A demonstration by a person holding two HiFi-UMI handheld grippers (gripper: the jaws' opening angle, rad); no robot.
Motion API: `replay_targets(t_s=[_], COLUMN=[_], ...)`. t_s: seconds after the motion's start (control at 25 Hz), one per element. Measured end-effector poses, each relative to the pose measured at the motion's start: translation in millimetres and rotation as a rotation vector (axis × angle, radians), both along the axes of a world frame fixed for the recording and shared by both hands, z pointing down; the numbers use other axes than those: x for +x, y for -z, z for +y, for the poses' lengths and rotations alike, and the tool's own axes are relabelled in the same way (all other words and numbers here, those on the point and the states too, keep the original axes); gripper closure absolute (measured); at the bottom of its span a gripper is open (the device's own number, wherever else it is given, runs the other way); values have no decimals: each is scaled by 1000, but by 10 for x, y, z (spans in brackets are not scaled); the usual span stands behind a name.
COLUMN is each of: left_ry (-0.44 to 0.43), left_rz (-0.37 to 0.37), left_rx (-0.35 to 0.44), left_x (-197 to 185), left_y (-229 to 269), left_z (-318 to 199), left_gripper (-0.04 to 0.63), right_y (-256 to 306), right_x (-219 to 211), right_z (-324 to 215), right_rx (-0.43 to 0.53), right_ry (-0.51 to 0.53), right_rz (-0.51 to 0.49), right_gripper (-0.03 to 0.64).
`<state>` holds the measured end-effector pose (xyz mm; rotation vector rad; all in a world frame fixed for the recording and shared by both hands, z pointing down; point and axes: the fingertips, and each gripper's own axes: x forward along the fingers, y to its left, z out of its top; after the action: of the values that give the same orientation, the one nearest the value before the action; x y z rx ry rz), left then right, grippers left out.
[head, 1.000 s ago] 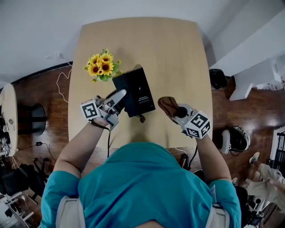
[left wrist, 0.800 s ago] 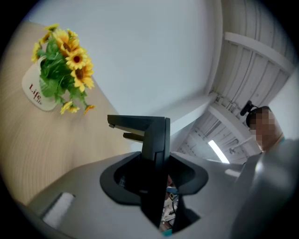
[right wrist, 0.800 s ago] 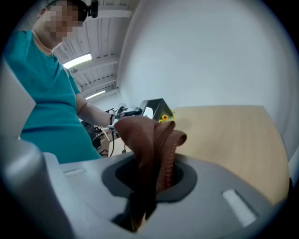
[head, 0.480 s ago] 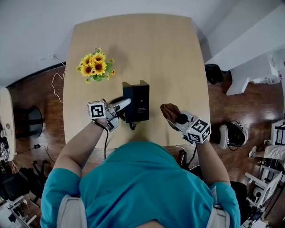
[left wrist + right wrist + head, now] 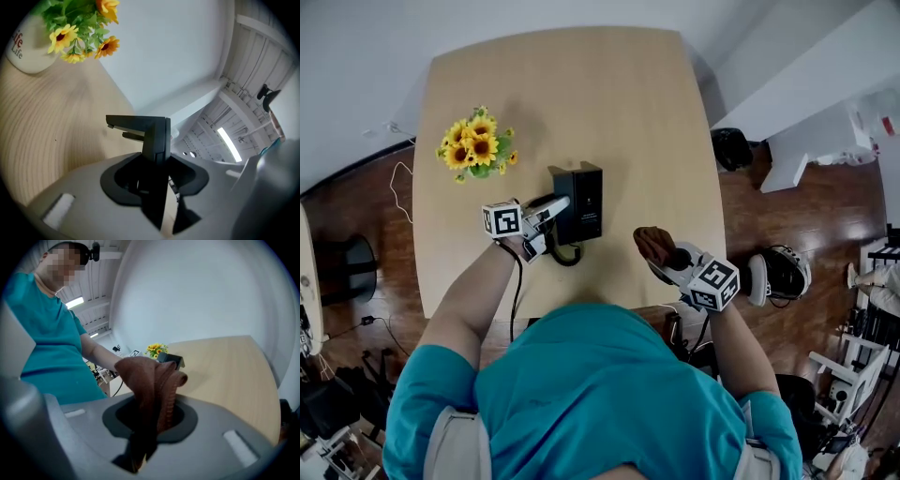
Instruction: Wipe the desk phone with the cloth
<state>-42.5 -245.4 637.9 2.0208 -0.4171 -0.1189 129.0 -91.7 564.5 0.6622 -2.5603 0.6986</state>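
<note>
The black desk phone [image 5: 578,201] stands on the light wooden table [image 5: 619,103], just ahead of my left gripper [image 5: 553,210]. That gripper is shut on the phone's near left edge. In the left gripper view the black phone body [image 5: 154,136] runs straight down between the jaws. The phone's cord [image 5: 567,255] loops toward the front edge. My right gripper [image 5: 664,253] hovers to the right of the phone near the table's front edge, apart from it. It is shut on a bunched brown cloth [image 5: 652,242], which sticks up out of the jaws [image 5: 152,380].
A pot of sunflowers [image 5: 475,150] stands on the table, left of and behind the phone. On the wooden floor to the right lie a black bag [image 5: 731,148] and a white and black object [image 5: 778,277]. The person's body is close against the front table edge.
The phone has turned from skewed to nearly square with the table while held in the left gripper. The right gripper with the cloth has stayed near the front edge.
</note>
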Motion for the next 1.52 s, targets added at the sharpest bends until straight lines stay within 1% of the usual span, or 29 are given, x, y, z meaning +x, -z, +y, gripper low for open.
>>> replay_targets(t_s=[0.12, 0.2, 0.32, 0.44, 0.56, 0.68, 0.76, 0.84, 0.88, 0.92, 0.96, 1.08, 1.16, 1.24, 1.32, 1.36, 1.44, 1.48, 1.52], left_ry=[-13, -31, -58, -73, -87, -98, -89, -75, -71, -66, -55, 11, 74, 164, 258, 298, 363, 390, 412], left_rz=[4, -25, -107, -179, -284, -375, -401, -402, -401, -404, -412, -429, -430, -423, -409, -402, -387, -371, -350], left_rx=[-11, -15, -27, -18, 22, 73, 77, 47, 29, 16, 10, 2, -5, 0, 31, 59, 136, 168, 190], left_x=[16, -11, -57, -83, -157, -190, -183, -202, -221, -250, -289, -435, -532, -665, -813, -869, -934, -954, -975], left_y=[-68, -148, -278, -323, -385, -383, -375, -374, -375, -373, -362, -300, -233, -119, 81, 214, 518, 671, 819], left_z=[-59, -113, -155, -154, -178, -198, -198, -162, -125, -87, -54, 31, 131, 273, 447, 544, 732, 825, 923], left_gripper=[416, 416, 408, 396, 370, 367, 364, 362, 337, 291, 270, 267, 267, 267, 273, 285, 307, 325, 328], right_y=[-14, -19, -7, -6, -25, -30, -24, -2, 16, 34, 48, 73, 87, 112, 144, 157, 169, 169, 172], right_x=[69, 94, 116, 141, 144, 119, 108, 99, 98, 103, 114, 175, 238, 302, 361, 394, 457, 474, 469], right_z=[2, -1, 9, 14, 6, -2, -26, -60, -75, -89, -102, -127, -127, -118, -98, -82, -60, -52, -35], right_rx=[-7, -8, -9, -9, -11, -12, -11, -5, 0, 4, 8, 21, 33, 47, 60, 65, 71, 71, 70], right_ry=[-13, -17, -20, -23, -23, -19, -22, -27, -29, -30, -30, -15, 4, 26, 49, 61, 84, 89, 90], right_rz=[-1, -3, -7, -9, -10, -17, -26, -41, -49, -57, -63, -78, -87, -98, -111, -117, -120, -117, -117], right_gripper=[548, 548, 548, 548, 548, 548, 548, 548, 548, 548, 548, 548, 548, 548, 548, 548, 548, 548, 548])
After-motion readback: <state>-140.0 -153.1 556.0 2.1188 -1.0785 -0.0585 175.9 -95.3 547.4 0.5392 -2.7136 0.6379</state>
